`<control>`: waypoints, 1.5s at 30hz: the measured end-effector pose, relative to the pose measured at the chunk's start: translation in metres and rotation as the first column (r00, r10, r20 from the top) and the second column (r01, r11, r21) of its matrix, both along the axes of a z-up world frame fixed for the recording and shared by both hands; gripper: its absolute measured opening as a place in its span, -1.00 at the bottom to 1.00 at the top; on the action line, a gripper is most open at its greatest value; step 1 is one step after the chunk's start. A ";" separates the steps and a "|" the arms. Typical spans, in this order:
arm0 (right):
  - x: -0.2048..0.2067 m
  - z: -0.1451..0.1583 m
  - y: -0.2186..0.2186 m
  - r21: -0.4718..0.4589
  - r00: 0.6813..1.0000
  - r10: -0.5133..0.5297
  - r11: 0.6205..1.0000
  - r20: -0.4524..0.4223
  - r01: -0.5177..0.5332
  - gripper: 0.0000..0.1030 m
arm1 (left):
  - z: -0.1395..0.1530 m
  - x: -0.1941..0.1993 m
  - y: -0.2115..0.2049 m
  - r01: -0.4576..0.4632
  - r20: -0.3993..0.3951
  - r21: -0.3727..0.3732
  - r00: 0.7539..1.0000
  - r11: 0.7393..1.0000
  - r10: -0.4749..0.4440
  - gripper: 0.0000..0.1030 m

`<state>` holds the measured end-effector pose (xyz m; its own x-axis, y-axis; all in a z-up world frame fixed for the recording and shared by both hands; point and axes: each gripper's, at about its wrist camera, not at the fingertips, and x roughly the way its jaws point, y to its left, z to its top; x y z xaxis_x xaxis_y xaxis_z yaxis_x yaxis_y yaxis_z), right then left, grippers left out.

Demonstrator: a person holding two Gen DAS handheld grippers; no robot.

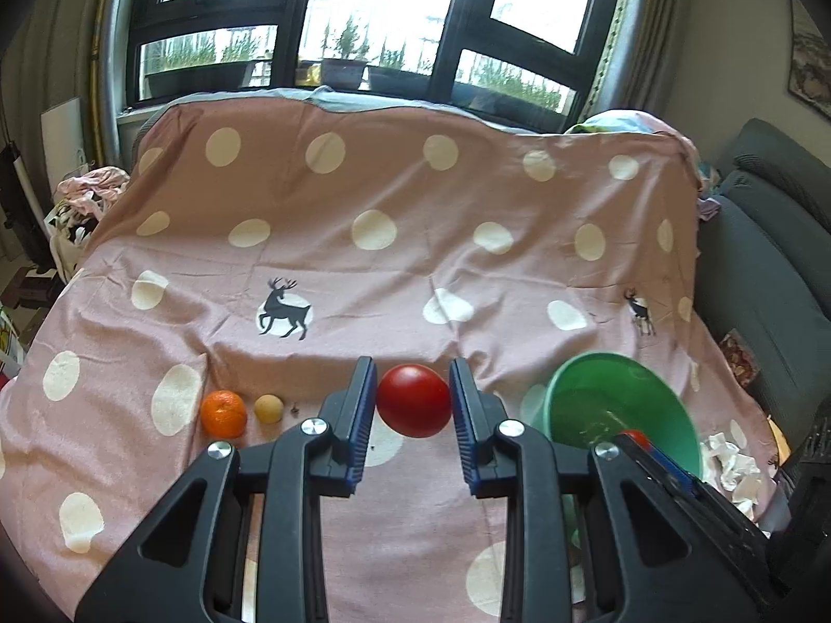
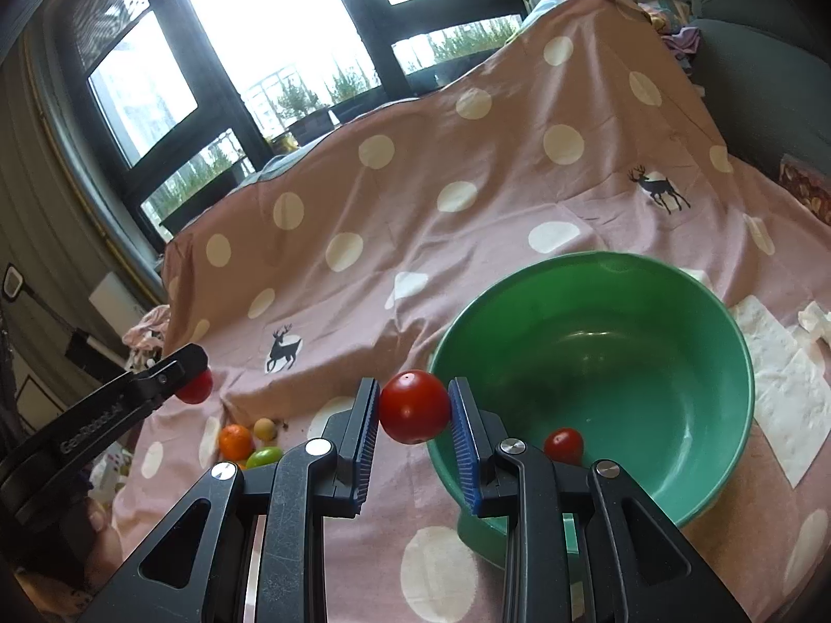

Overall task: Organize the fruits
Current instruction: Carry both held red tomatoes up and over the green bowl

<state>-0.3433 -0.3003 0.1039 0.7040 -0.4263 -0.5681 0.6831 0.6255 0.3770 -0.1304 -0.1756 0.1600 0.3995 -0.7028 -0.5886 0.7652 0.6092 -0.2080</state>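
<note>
**Mia:** What is on the big soft thing?

**Ben:** A pink cloth (image 1: 415,270) with white dots and little dark deer. It covers the whole seat and runs up the back. It has some wrinkles.

**Mia:** What is behind it?

**Ben:** A big window (image 1: 363,15) with black frames. It is very bright outside. Green plants in pots stand on the other side of the glass. A grey sofa (image 1: 768,259) is at the side of the cloth.

**Mia:** Where is the fruit?

**Ben:** The left gripper (image 1: 414,405) squeezes a red tomato (image 1: 414,401) between its blue pads, up above the cloth. The right gripper (image 2: 414,407) squeezes a second red tomato (image 2: 414,406), just beside the rim of the green bowl (image 2: 675,311).

**Mia:** Is anything in the bowl?

**Ben:** Yes, one small red tomato (image 2: 564,445) sits inside, near the front wall.

**Mia:** What is left on the cloth?

**Ben:** An orange (image 1: 224,414) and a small pale round fruit (image 1: 268,408) lie next to each other, a little apart. From the right side I also see a green fruit (image 2: 265,457) just beside the orange.

**Mia:** And the white stuff?

**Ben:** White paper towels (image 2: 779,379) lie flat on the cloth beside the bowl. Some are crumpled.
</note>
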 end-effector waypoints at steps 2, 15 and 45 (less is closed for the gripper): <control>-0.003 0.001 -0.001 0.001 1.000 -0.009 1.000 0.007 0.009 -0.43 | 0.002 -0.005 -0.001 0.024 -0.006 -0.016 1.000 1.000 -0.024 -0.45; -0.022 -0.003 -0.015 0.025 0.992 -0.120 0.992 -0.031 0.120 -0.43 | -0.011 -0.032 -0.026 0.168 -0.062 -0.041 0.983 0.985 -0.170 -0.45; -0.046 -0.025 -0.041 0.090 0.954 -0.261 0.957 -0.148 0.276 -0.42 | -0.062 -0.069 -0.074 0.320 -0.166 -0.003 0.934 0.947 -0.316 -0.45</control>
<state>-0.3897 -0.3417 0.0787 0.4867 -0.5200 -0.7019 0.8687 0.3725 0.3264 -0.1998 -0.2494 0.0978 0.0555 -0.7627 -0.6444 0.8769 0.3459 -0.3338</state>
